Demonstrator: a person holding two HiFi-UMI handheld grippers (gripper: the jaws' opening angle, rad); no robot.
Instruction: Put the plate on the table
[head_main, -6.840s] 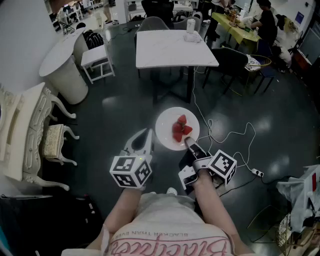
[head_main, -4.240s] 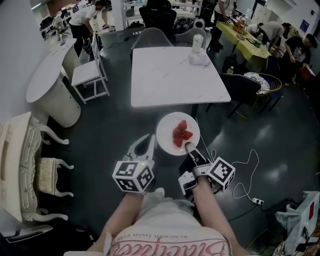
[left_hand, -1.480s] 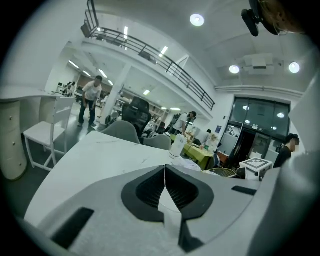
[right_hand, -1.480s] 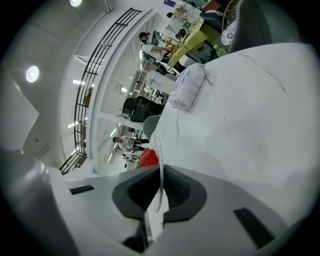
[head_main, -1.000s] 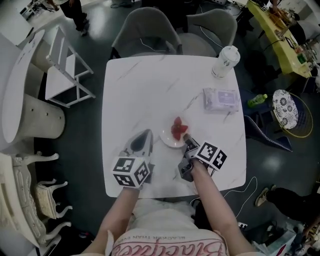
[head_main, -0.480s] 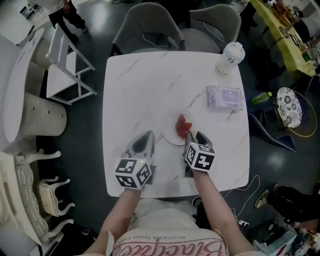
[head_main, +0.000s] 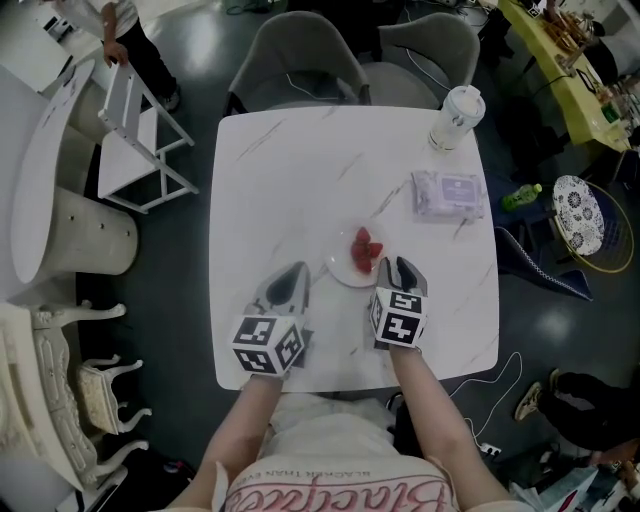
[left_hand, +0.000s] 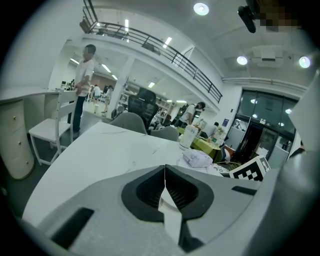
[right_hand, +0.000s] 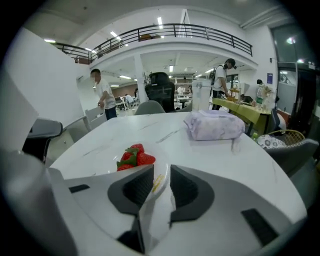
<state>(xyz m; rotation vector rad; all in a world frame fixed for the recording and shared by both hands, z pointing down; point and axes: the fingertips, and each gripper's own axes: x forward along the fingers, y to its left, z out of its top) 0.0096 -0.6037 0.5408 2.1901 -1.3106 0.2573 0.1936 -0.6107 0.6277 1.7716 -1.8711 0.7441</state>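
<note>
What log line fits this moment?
plate: on table | right gripper: jaws closing, plate rim between | left gripper: shut, empty

One white marble-topped bench (head_main: 290, 190) carries one white plate (head_main: 345, 272), what look like three strawberries (head_main: 366, 248), one lidded cup (head_main: 453, 117) and one soft pack of wipes (head_main: 447, 194). Two grey chairs (head_main: 297, 55) (head_main: 428, 45) stand at its far side. Off to the left are one white chair (head_main: 135, 110) and one round white table (head_main: 40, 170); to the right, one green bottle (head_main: 522, 196).
</note>
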